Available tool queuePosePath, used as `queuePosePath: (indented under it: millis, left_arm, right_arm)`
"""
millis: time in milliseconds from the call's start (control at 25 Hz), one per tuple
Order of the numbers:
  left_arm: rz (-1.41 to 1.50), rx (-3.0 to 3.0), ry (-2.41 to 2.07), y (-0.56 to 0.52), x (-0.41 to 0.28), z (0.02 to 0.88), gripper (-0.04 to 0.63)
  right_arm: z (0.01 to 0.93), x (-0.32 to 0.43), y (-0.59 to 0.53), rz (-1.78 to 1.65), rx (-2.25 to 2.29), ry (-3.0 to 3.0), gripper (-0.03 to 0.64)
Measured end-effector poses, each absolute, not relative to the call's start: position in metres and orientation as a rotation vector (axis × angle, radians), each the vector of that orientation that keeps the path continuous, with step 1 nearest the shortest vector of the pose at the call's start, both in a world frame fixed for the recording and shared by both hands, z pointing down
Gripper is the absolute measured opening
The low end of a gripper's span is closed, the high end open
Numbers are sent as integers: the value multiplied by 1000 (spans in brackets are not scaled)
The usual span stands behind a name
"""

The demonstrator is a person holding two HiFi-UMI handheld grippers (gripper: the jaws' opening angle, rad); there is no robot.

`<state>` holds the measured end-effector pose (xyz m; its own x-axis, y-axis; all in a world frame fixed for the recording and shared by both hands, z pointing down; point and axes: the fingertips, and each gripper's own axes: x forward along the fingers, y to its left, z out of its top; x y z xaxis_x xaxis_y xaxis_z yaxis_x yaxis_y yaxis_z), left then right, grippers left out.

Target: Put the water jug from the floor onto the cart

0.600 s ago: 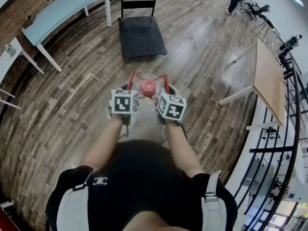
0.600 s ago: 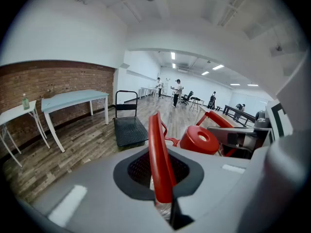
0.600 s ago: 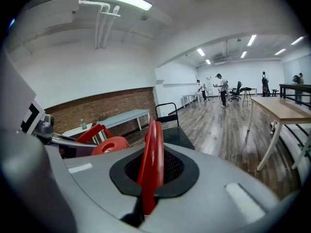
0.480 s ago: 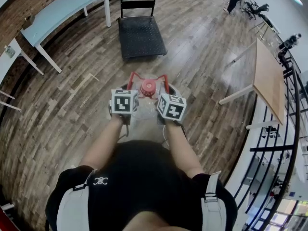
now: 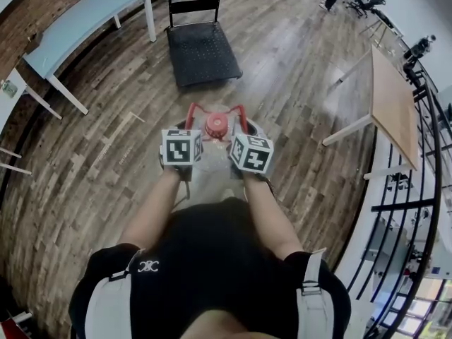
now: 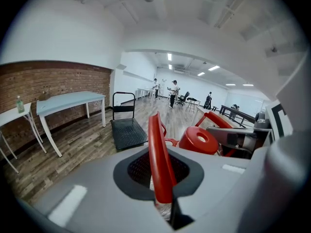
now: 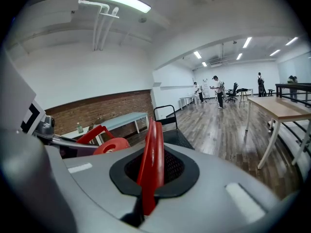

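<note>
The water jug, clear with a red cap (image 5: 216, 125), hangs just in front of the person, between both grippers. A red handle rises at each side of the cap. My left gripper (image 5: 189, 130) is shut on the left handle (image 6: 157, 154), which runs up between its jaws. My right gripper (image 5: 242, 131) is shut on the right handle (image 7: 151, 154) in the same way. The cap (image 6: 198, 140) also shows in the left gripper view, and the cap (image 7: 112, 145) in the right gripper view. The black cart (image 5: 201, 44) with its upright push bar stands on the wood floor beyond the jug.
A light blue table (image 5: 78, 21) stands along the brick wall at the far left. A wooden table (image 5: 390, 104) and a black railing (image 5: 431, 189) are on the right. People stand far down the room (image 6: 171, 92).
In the head view the floor and cart have slid slightly up and left. Both grippers hold the jug's handles as before.
</note>
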<state>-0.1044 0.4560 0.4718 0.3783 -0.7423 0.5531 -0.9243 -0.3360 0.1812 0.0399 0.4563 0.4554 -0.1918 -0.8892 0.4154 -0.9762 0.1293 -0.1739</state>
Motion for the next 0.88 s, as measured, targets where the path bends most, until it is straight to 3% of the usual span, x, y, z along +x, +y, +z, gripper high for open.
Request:
queuePosePath:
  millis: [880]
  left_arm:
    - [540, 2193, -1449, 360, -91, 483, 15]
  right_arm:
    - [471, 50, 359, 630, 1831, -2230, 21]
